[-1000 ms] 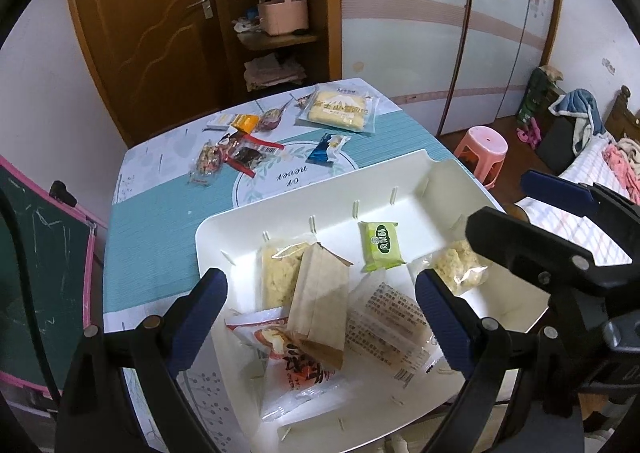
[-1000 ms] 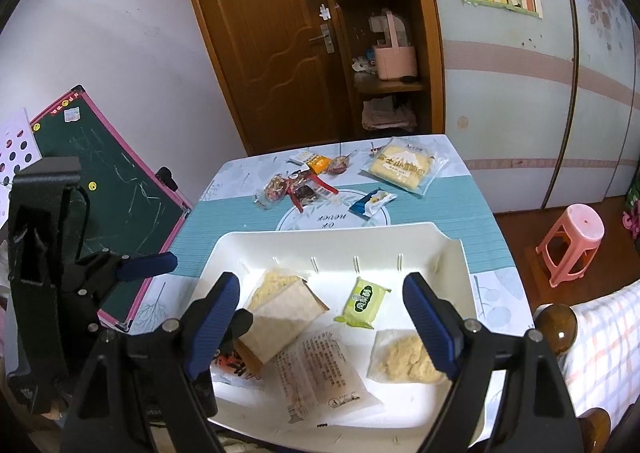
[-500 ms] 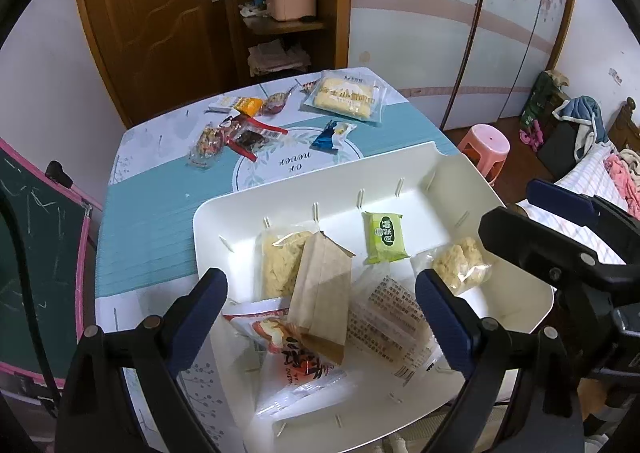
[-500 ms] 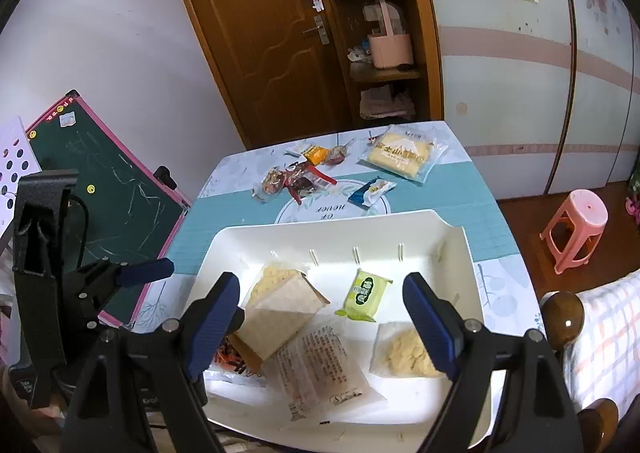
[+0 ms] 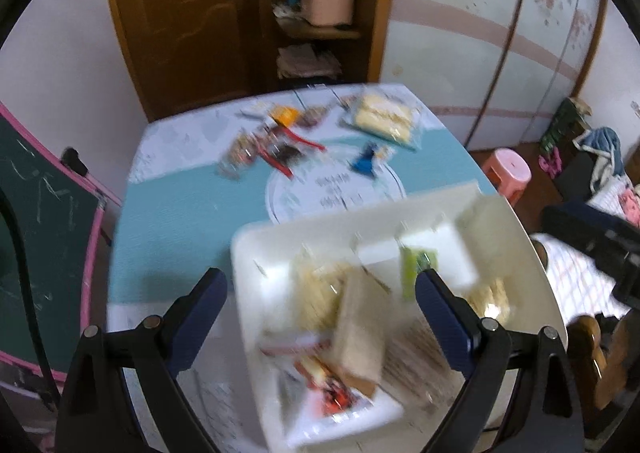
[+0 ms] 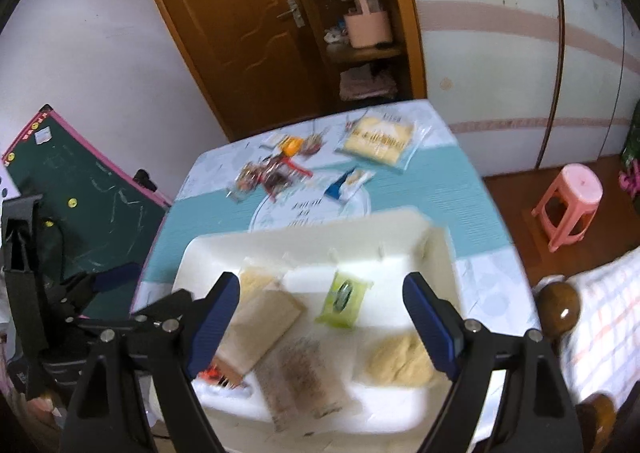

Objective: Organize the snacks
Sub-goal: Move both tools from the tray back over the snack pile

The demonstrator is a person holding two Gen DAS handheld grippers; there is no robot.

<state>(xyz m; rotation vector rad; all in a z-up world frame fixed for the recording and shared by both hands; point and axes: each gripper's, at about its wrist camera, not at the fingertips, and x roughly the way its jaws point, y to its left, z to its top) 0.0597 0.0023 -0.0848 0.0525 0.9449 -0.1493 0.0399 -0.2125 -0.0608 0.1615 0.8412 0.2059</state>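
A white tray (image 5: 260, 253) (image 6: 400, 229) sits at the near end of the teal-clothed table (image 5: 180, 213). It holds a brown paper packet (image 6: 260, 329), a green packet (image 6: 344, 297), a clear printed packet (image 6: 308, 377), a bag of yellow pieces (image 6: 400, 361) and a red-printed packet (image 5: 328, 389). Loose snacks lie at the far end: a large yellow cake bag (image 6: 376, 141), a blue packet (image 6: 344, 185), small red and orange packets (image 6: 276, 173). My left gripper (image 5: 320, 325) and right gripper (image 6: 320, 321) hover over the tray, both open and empty. Both views are motion-blurred.
A chalkboard (image 6: 80, 205) leans at the table's left. A pink stool (image 6: 568, 201) stands on the floor to the right, with a bed (image 6: 600, 325) beside it. A wooden door and shelf (image 6: 352, 33) stand behind the table.
Both grippers have lifted and swung; the views now blur and the tray sits lower in frame. Both stay open and empty. The snacks have not moved.
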